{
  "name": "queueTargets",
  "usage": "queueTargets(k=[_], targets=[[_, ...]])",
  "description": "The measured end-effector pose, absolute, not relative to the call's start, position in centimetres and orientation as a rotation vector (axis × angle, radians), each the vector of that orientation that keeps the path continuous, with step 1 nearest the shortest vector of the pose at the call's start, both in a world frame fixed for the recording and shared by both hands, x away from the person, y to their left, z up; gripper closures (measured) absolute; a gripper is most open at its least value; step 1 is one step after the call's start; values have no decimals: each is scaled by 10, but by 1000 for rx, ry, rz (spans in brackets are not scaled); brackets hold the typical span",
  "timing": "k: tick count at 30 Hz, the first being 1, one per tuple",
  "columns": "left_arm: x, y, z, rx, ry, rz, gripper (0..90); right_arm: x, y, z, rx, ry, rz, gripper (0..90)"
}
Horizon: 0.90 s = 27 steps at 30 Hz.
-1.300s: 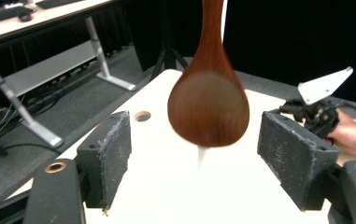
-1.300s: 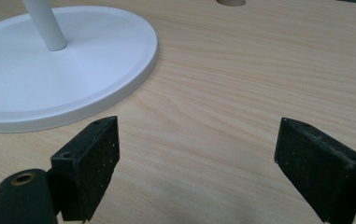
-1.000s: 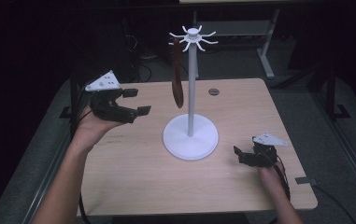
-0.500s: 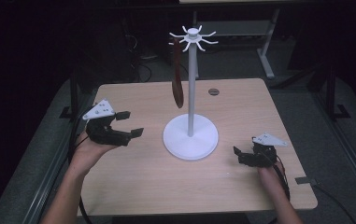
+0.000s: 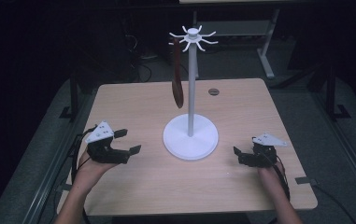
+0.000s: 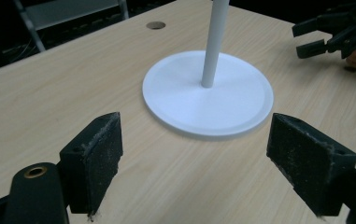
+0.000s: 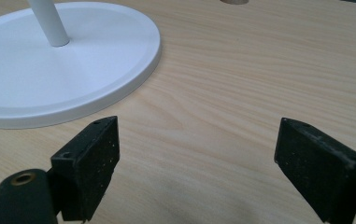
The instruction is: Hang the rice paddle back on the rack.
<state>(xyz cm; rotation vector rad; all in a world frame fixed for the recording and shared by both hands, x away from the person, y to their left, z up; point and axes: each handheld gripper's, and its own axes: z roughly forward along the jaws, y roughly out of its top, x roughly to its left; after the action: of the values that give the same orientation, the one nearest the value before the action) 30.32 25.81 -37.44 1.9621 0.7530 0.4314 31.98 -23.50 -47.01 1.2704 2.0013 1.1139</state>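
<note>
A white stand (image 5: 190,135) with a round base, a thin pole and hooked arms at its top rises mid-table. A dark brown spoon-like utensil (image 5: 177,79) hangs from one hook on the left. My left gripper (image 5: 130,141) rests low at the table's left, open and empty, jaws facing the base (image 6: 208,93). Low at the right sits my right gripper (image 5: 238,155), also open with nothing between its jaws; it shows far off in the left gripper view (image 6: 320,37). The base's rim (image 7: 63,65) lies just ahead of the right gripper's jaws.
A light wooden table (image 5: 143,102) carries everything; a round cable hole (image 5: 213,92) sits behind the stand. Dark floor, table legs and a white frame (image 5: 264,51) surround the table. Cables trail from both grippers off the near edge.
My left gripper has come down and back toward the table's near left, still open. The right gripper has stayed put.
</note>
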Motion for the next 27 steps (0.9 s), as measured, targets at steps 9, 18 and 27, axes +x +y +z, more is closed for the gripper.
queueTargets(k=[9,18,27], targets=[[292,265,-407,1997,818,435,178,320,-235,-470,1273,2001,1112,136],[288,277,-432,1983,876,427,174,320,-234,-470,1264,2003,1112,136],[286,287,-452,2036,897,435,174,320,-232,-470,1259,2012,1117,137]])
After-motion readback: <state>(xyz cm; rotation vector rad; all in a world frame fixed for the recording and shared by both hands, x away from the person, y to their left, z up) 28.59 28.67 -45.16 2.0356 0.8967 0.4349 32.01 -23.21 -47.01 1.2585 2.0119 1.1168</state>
